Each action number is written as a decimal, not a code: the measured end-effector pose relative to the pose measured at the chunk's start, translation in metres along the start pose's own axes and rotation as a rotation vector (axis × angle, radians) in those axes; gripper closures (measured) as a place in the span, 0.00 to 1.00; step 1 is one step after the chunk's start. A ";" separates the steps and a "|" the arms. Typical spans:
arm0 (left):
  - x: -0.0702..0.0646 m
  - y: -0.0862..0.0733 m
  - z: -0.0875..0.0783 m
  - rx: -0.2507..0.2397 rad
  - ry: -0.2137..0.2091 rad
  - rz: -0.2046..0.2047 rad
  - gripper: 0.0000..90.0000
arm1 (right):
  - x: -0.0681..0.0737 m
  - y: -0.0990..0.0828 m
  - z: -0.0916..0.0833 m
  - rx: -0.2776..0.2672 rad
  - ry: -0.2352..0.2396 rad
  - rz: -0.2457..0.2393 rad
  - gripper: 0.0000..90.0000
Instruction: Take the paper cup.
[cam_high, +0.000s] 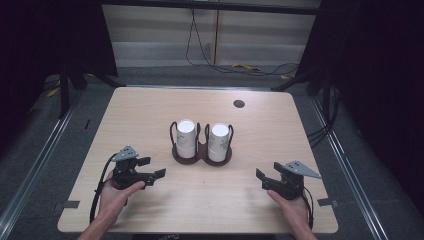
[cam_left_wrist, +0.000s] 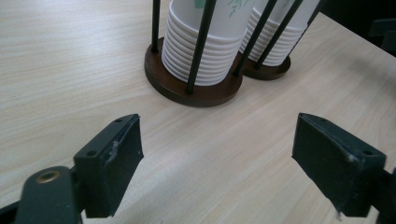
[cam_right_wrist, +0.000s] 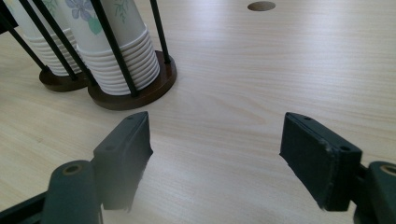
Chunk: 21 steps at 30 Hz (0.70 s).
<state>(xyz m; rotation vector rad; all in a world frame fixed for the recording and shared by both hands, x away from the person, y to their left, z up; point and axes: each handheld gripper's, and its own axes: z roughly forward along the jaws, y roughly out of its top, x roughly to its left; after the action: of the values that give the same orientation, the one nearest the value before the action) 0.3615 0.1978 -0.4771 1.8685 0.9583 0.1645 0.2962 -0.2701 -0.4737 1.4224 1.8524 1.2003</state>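
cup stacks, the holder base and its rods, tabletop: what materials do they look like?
Cup stacks: likely paper, matte white with printed leaves and flowers, thin rolled rims nested tightly.
Holder base: looks like dark stained wood, smooth, slight sheen; could be moulded plastic.
Rods: thin, black, probably coated metal wire.
Tabletop: pale wood-grain surface, matte, probably laminate, given its very even grain.

A round dark grommet hole (cam_high: 239, 104) sits in the wooden table (cam_high: 150, 107), upper centre-right; black cables (cam_high: 200, 55) trail across the floor beyond.
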 end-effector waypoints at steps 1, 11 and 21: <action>0.000 0.000 0.000 0.000 0.000 0.000 0.18 | 0.000 0.000 0.000 0.000 0.000 0.000 0.27; -0.003 -0.001 0.008 0.033 -0.020 0.000 0.21 | 0.003 0.001 0.002 0.007 0.054 -0.025 0.27; -0.008 0.007 -0.005 -0.018 -0.049 0.060 0.25 | 0.018 0.004 0.001 0.019 0.129 -0.077 0.28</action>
<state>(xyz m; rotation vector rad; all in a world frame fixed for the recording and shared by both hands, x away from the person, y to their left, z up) 0.3575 0.1941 -0.4663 1.8771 0.8647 0.1622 0.2934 -0.2525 -0.4689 1.2985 1.9916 1.2656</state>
